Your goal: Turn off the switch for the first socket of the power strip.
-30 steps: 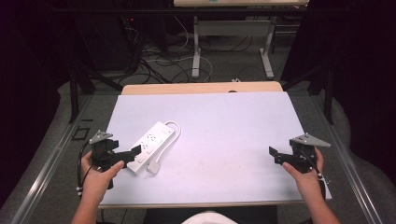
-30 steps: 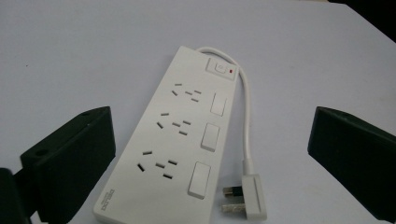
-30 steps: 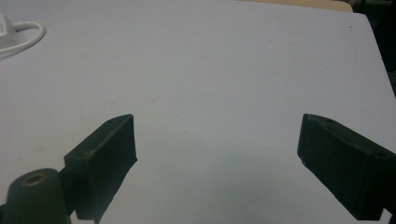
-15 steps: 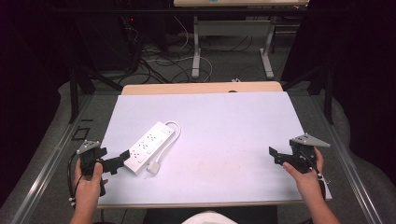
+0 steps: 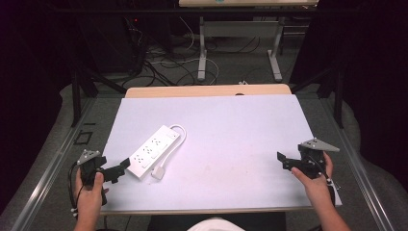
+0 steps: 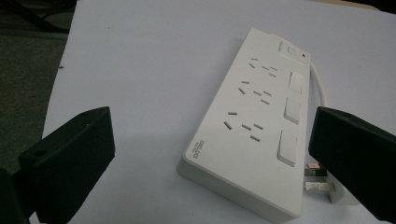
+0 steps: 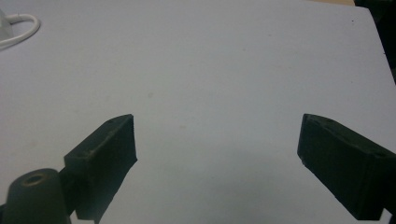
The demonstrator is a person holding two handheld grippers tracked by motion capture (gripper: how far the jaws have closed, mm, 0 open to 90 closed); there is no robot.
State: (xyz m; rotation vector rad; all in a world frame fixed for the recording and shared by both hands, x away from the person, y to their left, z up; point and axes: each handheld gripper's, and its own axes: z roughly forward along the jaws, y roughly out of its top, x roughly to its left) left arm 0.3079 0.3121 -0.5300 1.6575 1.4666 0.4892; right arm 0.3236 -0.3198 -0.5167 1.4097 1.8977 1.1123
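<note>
I am working at a pale lavender-white rectangular table [image 5: 231, 125] with one tool in each hand. A white plastic power strip with three sockets and rocker switches [image 5: 154, 150] lies flat toward the table's left front area, set diagonally, its near end pointing at the left front corner. Its white cord [image 5: 179, 129] loops from the far end, and its white plug [image 5: 158, 172] rests on the table just beside the strip's near end, prongs bare.

My left tool [image 5: 121, 166] hovers at the left front edge with its black jaws spread wide and holding nothing. It points at the strip's near end, which sits just ahead of and between the jaws, apart from both. I judge this a line-up for gripping the strip or plug.

My right tool [image 5: 283, 159] waits near the right front edge, jaws also spread and empty, well apart from the strip, probably parked until needed.
</note>
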